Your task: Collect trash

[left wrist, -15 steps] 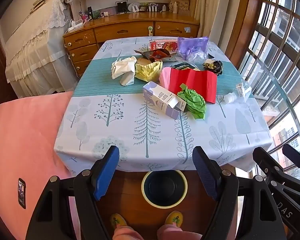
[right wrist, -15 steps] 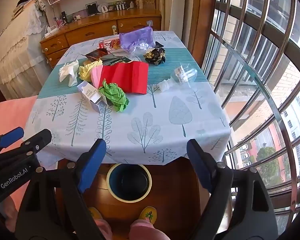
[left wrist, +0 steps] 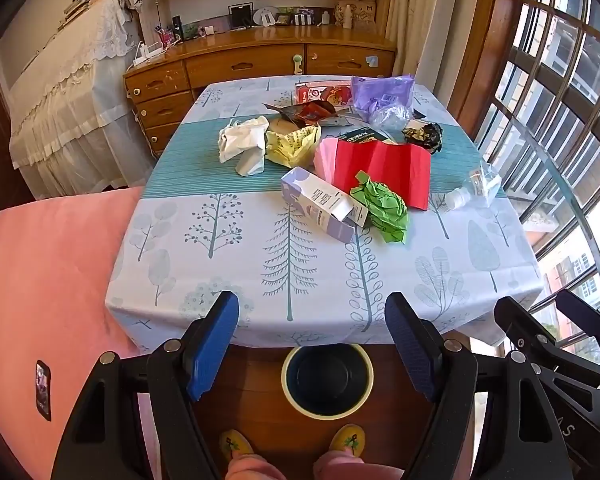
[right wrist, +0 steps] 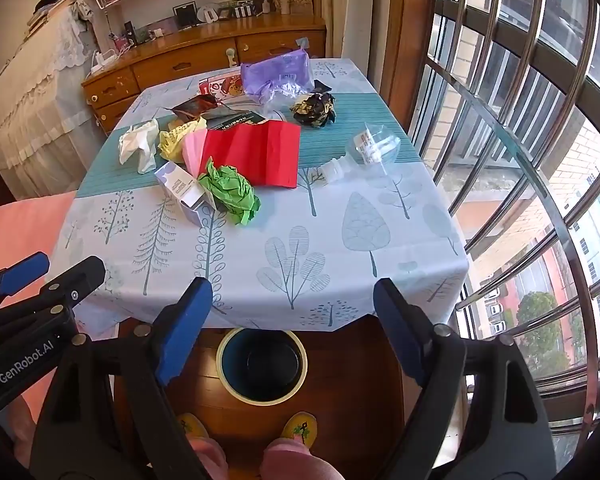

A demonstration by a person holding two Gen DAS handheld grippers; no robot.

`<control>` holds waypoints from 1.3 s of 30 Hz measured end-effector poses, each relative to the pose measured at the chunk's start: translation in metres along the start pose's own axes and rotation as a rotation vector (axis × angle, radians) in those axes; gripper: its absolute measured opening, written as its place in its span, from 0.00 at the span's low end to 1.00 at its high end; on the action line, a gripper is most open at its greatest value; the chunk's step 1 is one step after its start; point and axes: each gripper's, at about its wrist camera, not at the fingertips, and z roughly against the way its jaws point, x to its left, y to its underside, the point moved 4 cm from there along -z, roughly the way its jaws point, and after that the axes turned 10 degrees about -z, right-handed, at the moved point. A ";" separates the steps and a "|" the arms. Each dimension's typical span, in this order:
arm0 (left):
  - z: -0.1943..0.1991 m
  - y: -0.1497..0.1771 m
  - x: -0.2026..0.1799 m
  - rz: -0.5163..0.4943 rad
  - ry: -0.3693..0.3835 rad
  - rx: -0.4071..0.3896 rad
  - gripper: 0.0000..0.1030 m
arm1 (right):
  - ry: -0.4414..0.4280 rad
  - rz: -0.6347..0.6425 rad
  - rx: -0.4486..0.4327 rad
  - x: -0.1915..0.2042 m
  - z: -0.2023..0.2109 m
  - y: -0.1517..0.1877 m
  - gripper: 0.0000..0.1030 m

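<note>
Trash sits mid-table in our left wrist view: the purple carton [left wrist: 322, 204] lies on its side, long axis running from far left to near right, touching the crumpled green paper [left wrist: 382, 210], while our left gripper [left wrist: 312, 344] hangs released and empty over the bin [left wrist: 327, 376] below the near table edge [left wrist: 300, 324]. From our right wrist view, our right gripper [right wrist: 292, 332] is likewise spread with nothing between its 2 pads, and bare tablecloth [right wrist: 300, 256] stretches between that edge and the litter.

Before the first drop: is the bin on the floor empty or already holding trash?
Empty as far as visible: the bin shows only its dark bare inside in both wrist views.
</note>
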 end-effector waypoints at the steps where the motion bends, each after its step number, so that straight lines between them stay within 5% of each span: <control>1: 0.000 0.001 0.000 0.002 -0.001 0.002 0.75 | -0.001 0.000 0.003 0.001 -0.001 0.000 0.78; 39: -0.009 0.005 0.006 0.019 -0.012 0.046 0.75 | -0.025 0.018 0.031 0.004 -0.008 0.005 0.78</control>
